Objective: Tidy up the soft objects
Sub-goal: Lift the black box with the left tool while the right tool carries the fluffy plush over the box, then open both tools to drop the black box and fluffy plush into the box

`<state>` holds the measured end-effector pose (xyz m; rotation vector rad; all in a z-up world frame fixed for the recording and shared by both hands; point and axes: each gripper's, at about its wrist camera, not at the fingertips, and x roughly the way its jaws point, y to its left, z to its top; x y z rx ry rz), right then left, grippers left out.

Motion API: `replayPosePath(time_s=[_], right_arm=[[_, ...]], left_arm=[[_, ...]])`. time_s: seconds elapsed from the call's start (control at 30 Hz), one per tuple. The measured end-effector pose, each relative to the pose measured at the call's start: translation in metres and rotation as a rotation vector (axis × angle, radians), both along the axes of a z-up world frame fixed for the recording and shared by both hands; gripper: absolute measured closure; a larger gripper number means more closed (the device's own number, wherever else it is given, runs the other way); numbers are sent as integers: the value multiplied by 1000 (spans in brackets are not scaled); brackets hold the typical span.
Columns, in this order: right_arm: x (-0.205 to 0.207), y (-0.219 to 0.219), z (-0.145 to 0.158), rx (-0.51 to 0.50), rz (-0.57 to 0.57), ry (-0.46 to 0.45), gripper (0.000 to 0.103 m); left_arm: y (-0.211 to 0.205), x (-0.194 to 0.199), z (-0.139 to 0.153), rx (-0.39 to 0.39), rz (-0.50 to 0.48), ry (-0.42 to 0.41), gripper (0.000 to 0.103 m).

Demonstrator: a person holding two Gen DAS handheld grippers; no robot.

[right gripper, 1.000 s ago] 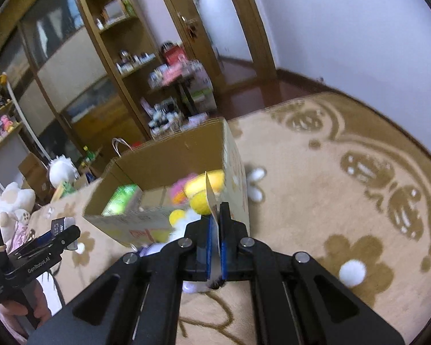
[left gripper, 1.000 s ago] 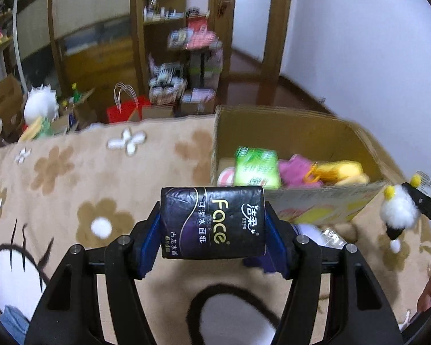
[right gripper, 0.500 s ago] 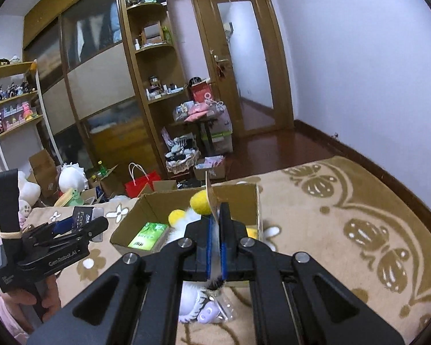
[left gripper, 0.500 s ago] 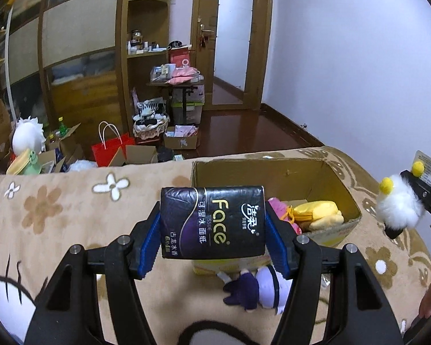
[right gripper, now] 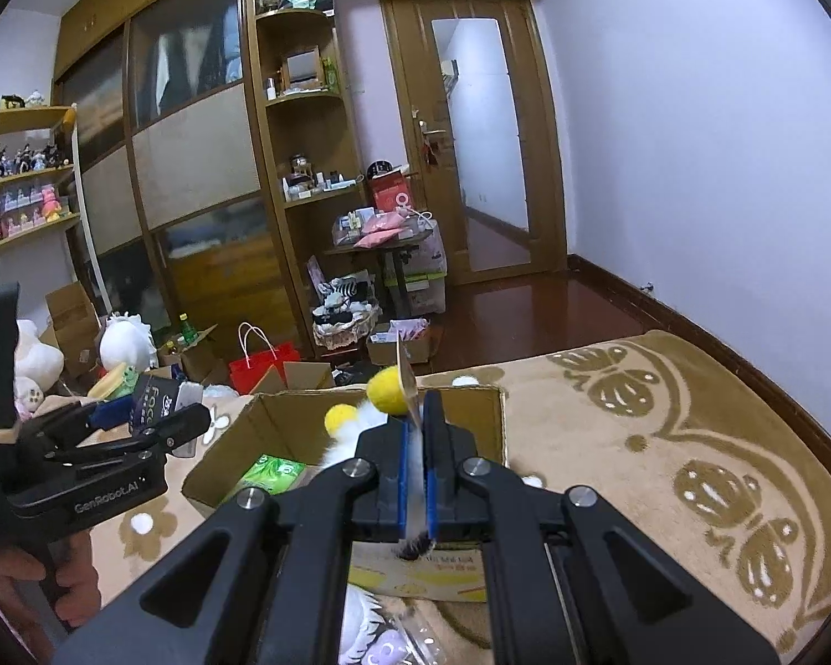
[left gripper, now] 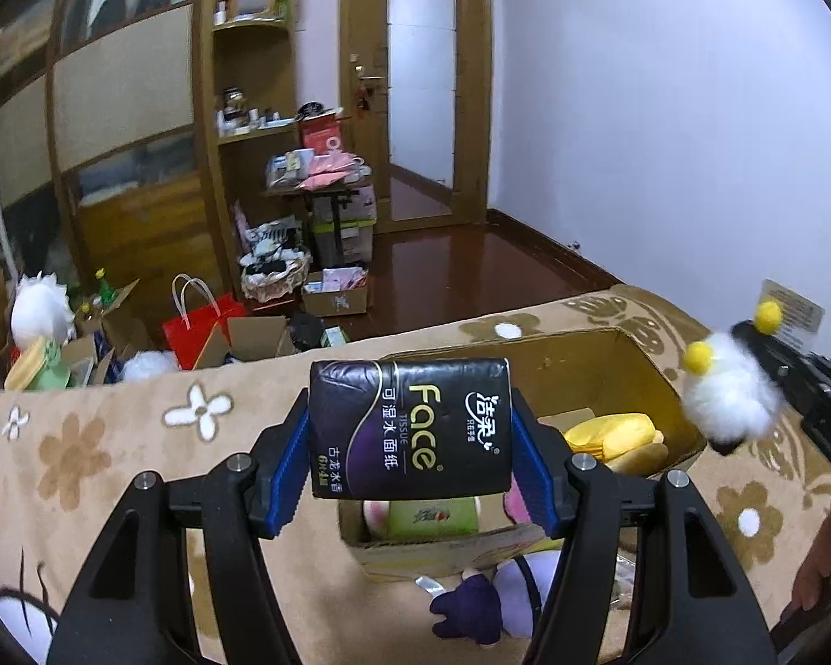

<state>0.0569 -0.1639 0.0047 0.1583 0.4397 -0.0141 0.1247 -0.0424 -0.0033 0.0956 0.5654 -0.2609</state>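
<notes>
My left gripper (left gripper: 410, 454) is shut on a black tissue pack (left gripper: 410, 428) marked "Face", held above the near left corner of an open cardboard box (left gripper: 645, 357). Inside the box lie a yellow plush (left gripper: 609, 432) and a green tissue pack (left gripper: 432, 518). My right gripper (right gripper: 414, 471) is shut on a white fluffy toy with yellow pompoms (right gripper: 385, 388), held over the box (right gripper: 498, 421). That toy (left gripper: 728, 390) also shows at the right of the left wrist view. The left gripper (right gripper: 155, 415) shows at the left of the right wrist view.
The box stands on a tan flower-patterned blanket (left gripper: 83, 443). A purple and white plush (left gripper: 487, 598) lies in front of the box. Beyond the bed edge are a red bag (left gripper: 202, 327), cartons, wooden shelves (right gripper: 299, 194) and a door (left gripper: 421, 94). A hand (right gripper: 55, 582) grips the left handle.
Both grippers have risen and tipped upward, so the box has dropped lower in both views and more of the room shows. The tissue pack and the fluffy toy remain gripped.
</notes>
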Motion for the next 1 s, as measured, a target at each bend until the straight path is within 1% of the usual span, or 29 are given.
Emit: replayPosePath(time_s=[0.13, 0.43, 0.63, 0.77, 0.83, 0.9, 1.0], right_arm=[[11, 3, -11, -2, 9, 23, 97], [29, 4, -30, 2, 23, 59, 97], [36, 1, -38, 26, 21, 69, 97], [37, -6, -41, 75, 26, 66, 96], [36, -11, -42, 116, 34, 53, 93], [36, -14, -41, 150, 46, 43, 93], [37, -16, -40, 170, 51, 37, 92]], left_arm=[[-11, 7, -3, 23, -23, -4, 40], [-19, 22, -21, 22, -42, 48, 40], [-21, 29, -33, 30, -53, 80, 39], [-23, 32, -40, 27, -65, 100, 39], [-24, 33, -41, 32, -69, 104, 39], [-24, 32, -42, 35, -72, 105, 39], [-23, 34, -44, 35, -68, 118, 38]])
